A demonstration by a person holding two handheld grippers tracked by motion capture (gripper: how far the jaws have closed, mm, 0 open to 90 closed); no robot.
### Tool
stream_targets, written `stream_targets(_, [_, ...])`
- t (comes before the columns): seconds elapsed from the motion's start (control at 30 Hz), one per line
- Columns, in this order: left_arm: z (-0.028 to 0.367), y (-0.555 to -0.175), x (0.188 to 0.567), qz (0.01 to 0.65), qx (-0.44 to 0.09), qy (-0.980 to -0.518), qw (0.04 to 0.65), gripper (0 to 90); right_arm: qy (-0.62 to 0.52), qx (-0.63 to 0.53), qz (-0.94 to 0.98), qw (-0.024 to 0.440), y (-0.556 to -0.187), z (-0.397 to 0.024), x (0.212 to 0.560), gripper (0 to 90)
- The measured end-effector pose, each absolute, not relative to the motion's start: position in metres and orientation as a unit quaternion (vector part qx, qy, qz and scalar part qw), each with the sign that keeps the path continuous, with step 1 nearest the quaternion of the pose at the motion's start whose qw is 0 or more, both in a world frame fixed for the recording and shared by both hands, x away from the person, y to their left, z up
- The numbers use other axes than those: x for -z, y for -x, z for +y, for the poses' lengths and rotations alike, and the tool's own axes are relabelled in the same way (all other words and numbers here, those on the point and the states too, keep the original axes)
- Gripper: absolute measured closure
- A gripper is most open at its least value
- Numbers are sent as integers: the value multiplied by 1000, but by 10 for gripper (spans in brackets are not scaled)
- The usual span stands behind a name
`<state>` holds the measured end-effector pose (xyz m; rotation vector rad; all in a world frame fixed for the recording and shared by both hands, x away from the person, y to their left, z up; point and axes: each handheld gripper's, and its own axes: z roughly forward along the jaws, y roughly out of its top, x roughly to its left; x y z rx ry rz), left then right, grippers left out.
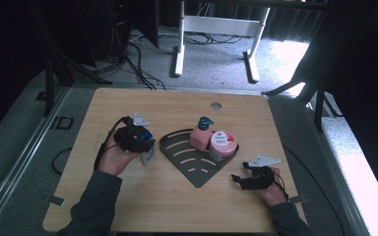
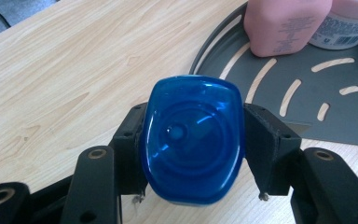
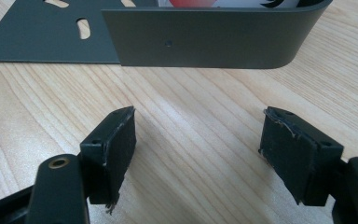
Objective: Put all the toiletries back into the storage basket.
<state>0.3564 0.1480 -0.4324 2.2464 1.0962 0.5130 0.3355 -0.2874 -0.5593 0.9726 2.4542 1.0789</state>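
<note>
**Desk:** What am I looking at on the table?

**Operator:** I have the left gripper clamped on a blue-capped bottle. From the left gripper view, the two pads sit tight against either side of the blue cap, one to each flank. The bottle stands on the table, just left of the dark slotted rack, close to its edge but outside it.

**Desk:** And the other hand?

**Operator:** My right gripper rests low on the wood near the rack's right corner, jaws wide apart, nothing between them. Its own camera faces the rack's wall head on.

**Desk:** What is already in the rack?

**Operator:** A pink pump bottle and a round jar with a pink-and-white lid, standing side by side at the back, touching or nearly so. The front of the rack is bare.

**Desk:** So which step is this?

**Operator:** I'd call it the pick-up of the third item: grip made, transfer not yet done.

**Desk:** What does the next move ask of you?

**Operator:** As I judge it, a lift clear of the rack's low rim, a short carry to the right, then a set-down on the bare slotted floor in front of the pink bottle, upright, without knocking either neighbour. The hold is high on the cap, so the bottle may swing.
</note>
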Motion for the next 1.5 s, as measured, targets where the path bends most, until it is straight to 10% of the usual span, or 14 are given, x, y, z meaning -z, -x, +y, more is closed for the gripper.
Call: stream_targets(1.5, [138, -377, 451, 404, -161, -872, 225, 482, -338, -375, 851, 144, -336, -288, 559, 262])
